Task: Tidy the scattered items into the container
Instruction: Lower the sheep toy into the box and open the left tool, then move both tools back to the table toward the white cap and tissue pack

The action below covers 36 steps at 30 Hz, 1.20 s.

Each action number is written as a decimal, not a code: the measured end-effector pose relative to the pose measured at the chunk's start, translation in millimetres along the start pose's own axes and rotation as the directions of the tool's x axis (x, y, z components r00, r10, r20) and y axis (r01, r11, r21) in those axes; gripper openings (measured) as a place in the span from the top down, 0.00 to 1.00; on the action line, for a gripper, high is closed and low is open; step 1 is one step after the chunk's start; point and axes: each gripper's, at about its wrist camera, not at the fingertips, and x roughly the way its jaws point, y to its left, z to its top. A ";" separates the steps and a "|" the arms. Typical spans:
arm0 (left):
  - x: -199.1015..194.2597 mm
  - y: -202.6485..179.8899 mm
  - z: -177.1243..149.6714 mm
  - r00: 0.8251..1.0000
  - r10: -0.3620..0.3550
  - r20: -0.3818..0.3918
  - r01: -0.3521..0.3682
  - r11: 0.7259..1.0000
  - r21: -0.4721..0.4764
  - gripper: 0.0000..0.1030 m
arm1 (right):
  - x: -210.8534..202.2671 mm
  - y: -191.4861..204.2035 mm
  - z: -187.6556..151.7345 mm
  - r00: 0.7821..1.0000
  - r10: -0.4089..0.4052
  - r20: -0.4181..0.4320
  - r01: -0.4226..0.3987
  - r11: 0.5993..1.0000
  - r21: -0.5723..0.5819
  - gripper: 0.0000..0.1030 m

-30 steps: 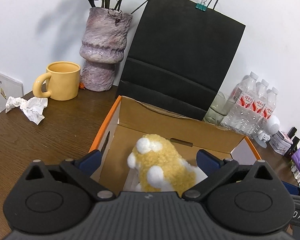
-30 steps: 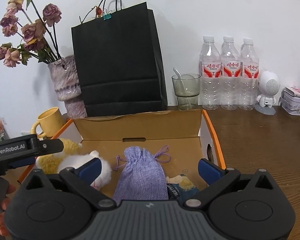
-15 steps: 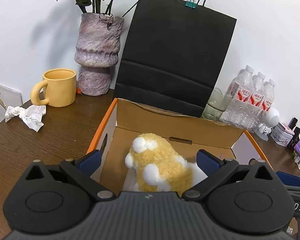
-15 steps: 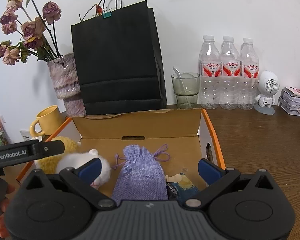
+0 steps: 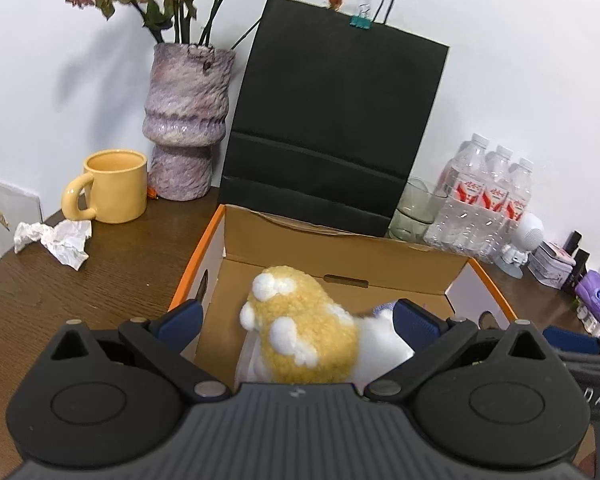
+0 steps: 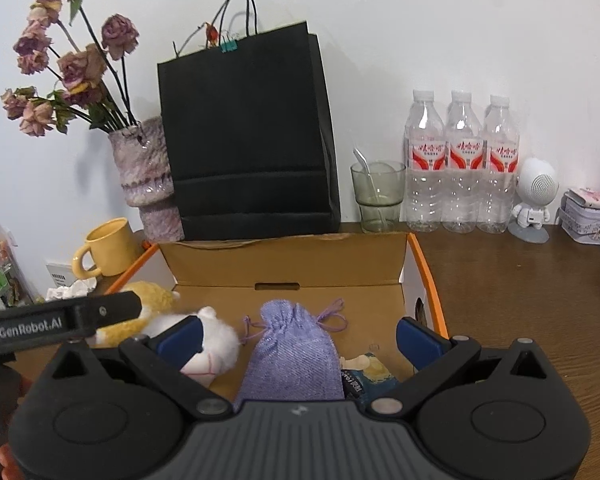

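1. The plush toy [image 5: 304,332], yellow with white patches, lay inside the cardboard box [image 5: 340,248], on the left side of it. In the right wrist view it was the same toy [image 6: 204,340], partly hidden behind my left tool.
2. A purple drawstring pouch [image 6: 296,352] lay in the middle of the box floor, and a small dark packet [image 6: 364,376] lay just beside it on the right.
3. My left gripper [image 5: 296,320] was above the box with its fingers spread wide on both sides of the plush toy; I could not tell if they touched it.
4. My right gripper [image 6: 300,336] was also above the box, fingers wide apart and holding nothing, with the pouch between them.
5. The box stood on the brown tabletop [image 5: 60,280]. A black paper bag [image 5: 332,128] stood upright just behind it.
6. To the left there were a yellow mug [image 5: 112,186], a purple vase [image 5: 188,120] with dried flowers, and a crumpled tissue [image 5: 60,238] on the tabletop.
7. To the right there were a glass [image 6: 376,196], three water bottles [image 6: 460,164] and a small white robot figure [image 6: 534,200], near the wall.
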 end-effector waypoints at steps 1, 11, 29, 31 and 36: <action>-4.0 -0.2 -0.2 1.000 0.001 0.003 -0.001 1.000 0.004 0.00 | -3.5 0.6 0.1 1.000 -0.001 0.002 0.001 1.000 -0.003 0.00; -52.0 0.8 -1.6 0.999 -0.007 0.034 0.007 1.000 0.013 0.00 | -51.7 5.9 -1.8 1.000 -0.010 0.027 0.011 1.000 -0.018 0.00; -133.0 20.7 -41.1 0.999 -0.031 0.036 0.029 0.999 0.039 0.00 | -130.5 13.9 -51.7 0.999 -0.042 0.002 0.042 0.998 -0.049 0.00; -140.6 21.6 -47.7 0.999 -0.037 0.031 0.036 0.998 0.048 0.00 | -138.3 14.4 -59.5 0.999 -0.049 -0.001 0.049 0.997 -0.054 0.00; -155.8 18.4 -69.7 0.998 -0.060 -0.005 0.061 0.993 0.101 0.00 | -156.9 14.2 -81.8 0.998 -0.066 -0.014 0.065 0.996 -0.056 0.00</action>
